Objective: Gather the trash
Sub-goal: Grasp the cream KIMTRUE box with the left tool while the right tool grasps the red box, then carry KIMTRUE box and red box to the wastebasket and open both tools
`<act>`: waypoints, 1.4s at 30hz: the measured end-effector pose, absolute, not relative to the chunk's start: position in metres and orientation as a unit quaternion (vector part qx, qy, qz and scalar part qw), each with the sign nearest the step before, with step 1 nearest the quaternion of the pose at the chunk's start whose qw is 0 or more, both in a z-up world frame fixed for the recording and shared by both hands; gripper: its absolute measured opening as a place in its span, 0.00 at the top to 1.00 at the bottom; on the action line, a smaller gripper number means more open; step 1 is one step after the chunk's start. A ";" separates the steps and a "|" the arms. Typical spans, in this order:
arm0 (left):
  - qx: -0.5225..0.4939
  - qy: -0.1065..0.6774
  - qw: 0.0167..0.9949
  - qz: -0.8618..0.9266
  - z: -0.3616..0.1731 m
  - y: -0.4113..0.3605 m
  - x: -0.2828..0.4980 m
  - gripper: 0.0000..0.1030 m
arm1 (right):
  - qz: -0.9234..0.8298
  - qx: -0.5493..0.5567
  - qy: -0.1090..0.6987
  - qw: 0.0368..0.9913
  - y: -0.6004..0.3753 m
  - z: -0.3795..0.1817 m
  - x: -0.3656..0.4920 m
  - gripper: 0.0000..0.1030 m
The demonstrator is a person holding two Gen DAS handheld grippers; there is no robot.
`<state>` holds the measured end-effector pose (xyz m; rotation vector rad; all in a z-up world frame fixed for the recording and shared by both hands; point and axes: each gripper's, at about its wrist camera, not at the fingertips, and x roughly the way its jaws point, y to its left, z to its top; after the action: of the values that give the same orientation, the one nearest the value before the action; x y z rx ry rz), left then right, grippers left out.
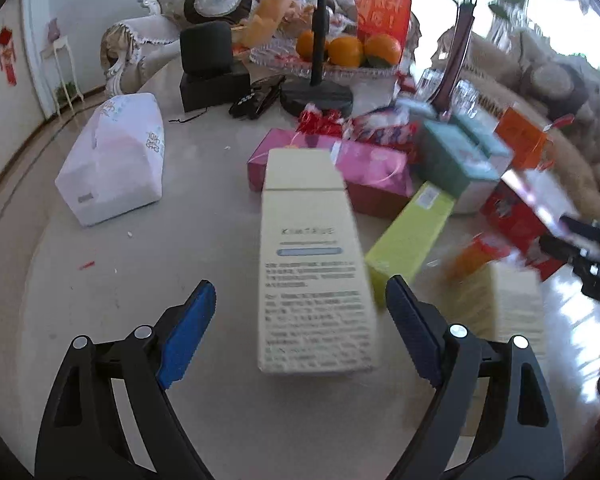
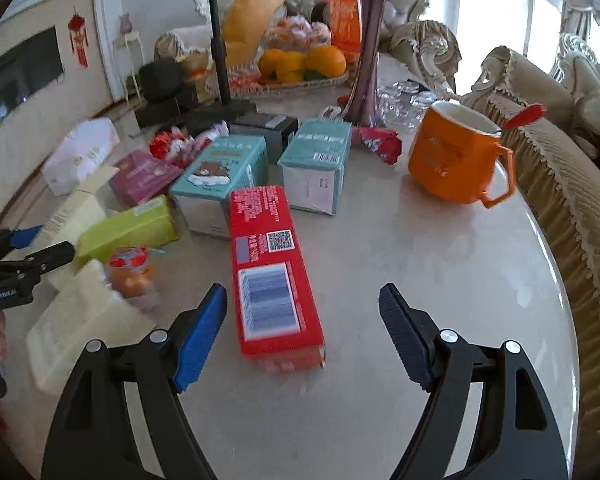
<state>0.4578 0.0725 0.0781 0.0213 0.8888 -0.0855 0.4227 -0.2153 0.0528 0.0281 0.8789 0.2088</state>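
Note:
Several empty cartons lie on a pale marble table (image 2: 440, 280). My left gripper (image 1: 300, 320) is open, its jaws on either side of a long cream box (image 1: 314, 264) with printed text, not touching it. My right gripper (image 2: 302, 328) is open around the near end of a long red box (image 2: 270, 268) with a barcode. A yellow-green box (image 1: 410, 240) (image 2: 130, 228), two teal boxes (image 2: 224, 180) (image 2: 318, 160), a pink box (image 1: 364, 172) and another cream box (image 2: 80, 320) lie between. The right gripper shows at the right edge of the left wrist view (image 1: 592, 252).
An orange mug (image 2: 456, 156) with a red spoon stands at the right. A fruit tray with oranges (image 1: 346, 52), a purple vase (image 2: 366, 60), a black stand pole (image 1: 320, 24), a white tissue pack (image 1: 114, 156) and glasses (image 2: 404, 100) sit farther back. A sofa borders the table's right edge.

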 end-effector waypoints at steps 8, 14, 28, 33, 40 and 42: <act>0.030 0.446 0.894 -0.043 0.068 0.071 0.469 0.55 | 0.093 -0.019 0.451 0.888 -0.191 0.037 0.441 0.59; 0.026 0.437 0.898 -0.037 0.076 0.075 0.449 0.55 | 0.103 0.035 0.450 0.886 -0.200 0.043 0.419 0.66; 0.001 0.281 0.955 -0.097 0.162 0.045 0.195 0.55 | 0.213 0.177 0.345 0.897 -0.231 0.111 0.200 0.66; -0.009 0.294 0.944 -0.152 0.132 0.021 0.075 0.55 | 0.245 0.198 0.333 0.889 -0.222 0.101 0.075 0.66; 0.050 0.379 0.900 -0.209 0.040 -0.030 -0.020 0.55 | 0.210 0.179 0.393 0.877 -0.199 0.044 -0.018 0.66; 0.051 0.420 0.882 -0.206 0.006 -0.037 -0.020 0.55 | 0.187 0.172 0.430 0.867 -0.193 0.015 -0.019 0.66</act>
<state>-0.0198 -0.0372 0.0064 0.1065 0.8756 -0.4288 -0.0188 -0.1934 0.0155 0.3602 0.8995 0.3914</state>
